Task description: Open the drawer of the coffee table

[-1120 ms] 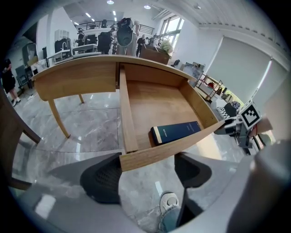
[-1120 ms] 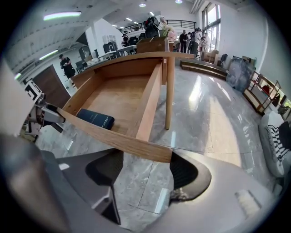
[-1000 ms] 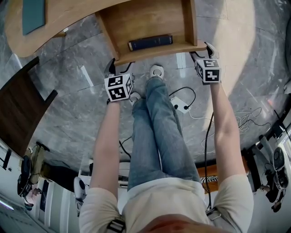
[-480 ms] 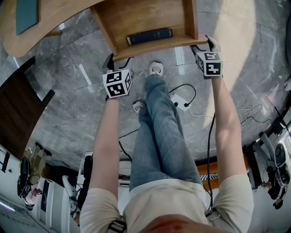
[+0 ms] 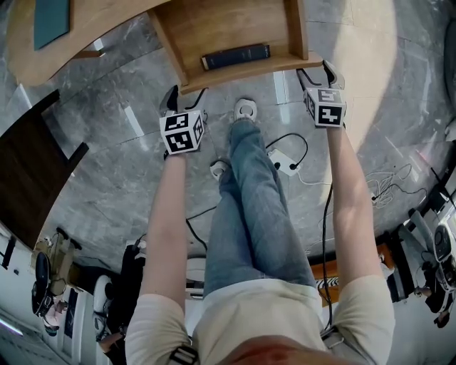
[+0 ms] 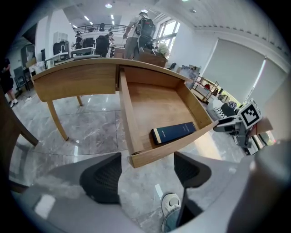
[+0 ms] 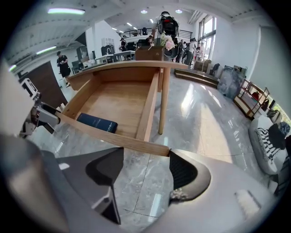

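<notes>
Over the last second nothing much moved: the drawer (image 5: pixel 235 28) stayed pulled well out of the coffee table (image 5: pixel 107 21) at 12 o'clock, with a dark book (image 5: pixel 235 56) lying inside. The left gripper (image 6: pixel 148 170) and right gripper (image 7: pixel 144 166) hung released at its front corners, gripping nothing. Judged: opening essentially done. Grey marble floor (image 5: pixel 107 142), power strip (image 5: pixel 283 162) at 5 o'clock of the drawer; busy open office beyond.

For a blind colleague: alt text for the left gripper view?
The coffee table's drawer stands pulled out, a dark blue book inside near its front. The left gripper's fingers are apart and empty near the drawer's corner; the right gripper is at the other corner.
</notes>
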A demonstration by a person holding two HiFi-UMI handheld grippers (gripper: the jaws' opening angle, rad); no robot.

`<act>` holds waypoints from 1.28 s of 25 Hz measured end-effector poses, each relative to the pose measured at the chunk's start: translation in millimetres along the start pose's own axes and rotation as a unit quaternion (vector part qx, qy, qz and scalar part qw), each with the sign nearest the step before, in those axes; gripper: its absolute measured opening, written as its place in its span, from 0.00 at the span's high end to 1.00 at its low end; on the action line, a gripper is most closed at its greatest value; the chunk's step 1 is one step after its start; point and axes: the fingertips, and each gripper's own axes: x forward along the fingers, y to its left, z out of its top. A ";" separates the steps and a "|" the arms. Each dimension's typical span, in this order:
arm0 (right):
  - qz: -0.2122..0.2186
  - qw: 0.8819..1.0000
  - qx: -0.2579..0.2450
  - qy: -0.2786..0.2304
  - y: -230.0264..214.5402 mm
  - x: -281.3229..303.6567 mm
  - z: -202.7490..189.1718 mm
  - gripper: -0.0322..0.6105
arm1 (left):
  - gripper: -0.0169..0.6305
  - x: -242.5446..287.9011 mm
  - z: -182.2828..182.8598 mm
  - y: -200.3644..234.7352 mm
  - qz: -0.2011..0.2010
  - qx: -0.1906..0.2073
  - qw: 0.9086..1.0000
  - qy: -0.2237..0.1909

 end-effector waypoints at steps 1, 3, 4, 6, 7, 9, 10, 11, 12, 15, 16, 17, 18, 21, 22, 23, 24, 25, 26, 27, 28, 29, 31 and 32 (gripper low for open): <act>-0.002 1.000 0.002 -0.007 1.8 -5.9 1.6 0.46 | 0.42 -5.1 0.1 1.4 0.002 -0.004 1.000 -0.005; -0.010 1.000 0.006 -0.021 6.0 -19.2 5.8 0.51 | 0.42 -16.8 2.7 5.1 0.005 -0.017 1.000 -0.021; -0.014 0.999 0.011 -0.031 8.9 -26.7 8.8 0.54 | 0.42 -23.5 5.2 7.2 0.006 -0.026 0.999 -0.031; -0.016 0.998 0.026 -0.053 16.9 -43.0 16.7 0.62 | 0.43 -37.8 10.5 9.8 0.007 -0.037 0.998 -0.050; -0.016 0.997 0.033 -0.065 21.9 -51.8 20.8 0.65 | 0.50 -45.3 12.6 9.9 0.007 -0.036 0.998 -0.057; -0.017 0.995 0.044 -0.088 33.5 -70.0 27.1 0.74 | 0.60 -60.3 15.8 7.8 0.009 -0.023 0.997 -0.072; -0.018 0.994 0.049 -0.099 39.9 -79.4 29.1 0.77 | 0.64 -67.7 17.0 5.9 0.010 -0.016 0.997 -0.081; -0.019 0.992 0.054 -0.111 46.9 -88.9 30.3 0.81 | 0.67 -75.3 17.7 4.0 0.011 -0.012 0.996 -0.090; -0.020 0.991 0.059 -0.121 54.6 -98.7 30.6 0.88 | 0.72 -83.8 17.6 2.1 0.013 -0.009 0.995 -0.100; -0.019 0.987 0.073 -0.145 79.6 -130.5 28.0 0.95 | 0.95 -114.1 15.7 -6.3 0.014 -0.009 0.991 -0.129; -0.019 0.986 0.072 -0.150 87.7 -141.4 27.7 0.95 | 0.97 -124.4 15.7 -10.0 0.011 -0.011 0.990 -0.138; -0.020 0.985 0.069 -0.155 96.1 -152.8 27.7 0.95 | 0.97 -134.7 15.5 -14.0 0.006 -0.014 0.989 -0.145; -0.021 0.985 0.065 -0.160 105.1 -164.9 27.9 0.95 | 0.97 -145.3 14.9 -18.0 0.001 -0.016 0.988 -0.151; -0.020 0.981 0.057 -0.183 133.1 -204.3 30.6 0.95 | 0.97 -180.0 14.0 -30.5 -0.013 -0.013 0.986 -0.169; -0.019 0.980 0.057 -0.192 142.3 -217.8 32.1 0.95 | 0.97 -192.3 14.4 -34.9 -0.017 -0.010 0.984 -0.175; -0.016 0.978 0.058 -0.201 151.4 -231.7 33.5 0.95 | 0.97 -205.3 14.5 -39.7 -0.021 -0.009 0.983 -0.182; -0.013 0.976 0.061 -0.209 160.2 -246.1 34.9 0.95 | 0.97 -218.9 14.2 -45.0 -0.026 -0.010 0.982 -0.188; -0.010 0.974 0.066 -0.218 168.2 -261.3 36.4 0.95 | 0.97 -232.9 13.8 -50.9 -0.033 -0.012 0.981 -0.193; -0.005 0.971 0.073 -0.227 175.8 -277.2 37.9 0.95 | 0.97 -247.2 13.1 -56.9 -0.039 -0.014 0.979 -0.197; 0.000 0.968 0.082 -0.237 183.7 -293.9 39.3 0.95 | 0.97 -262.2 11.8 -62.7 -0.046 -0.017 0.978 -0.201; 0.006 0.965 0.091 -0.246 192.4 -311.0 40.4 0.95 | 0.97 -278.0 9.9 -67.8 -0.051 -0.018 0.977 -0.205; 0.013 0.962 0.098 -0.253 201.7 -327.9 41.4 0.95 | 0.97 -294.2 7.9 -72.1 -0.056 -0.018 0.976 -0.208; 0.029 0.958 0.107 -0.264 220.1 -359.6 44.6 0.95 | 0.97 -325.8 5.7 -79.7 -0.060 -0.015 0.975 -0.215; 0.038 0.956 0.109 -0.269 228.4 -374.3 46.0 0.95 | 0.97 -340.7 4.9 -83.7 -0.060 -0.013 0.974 -0.217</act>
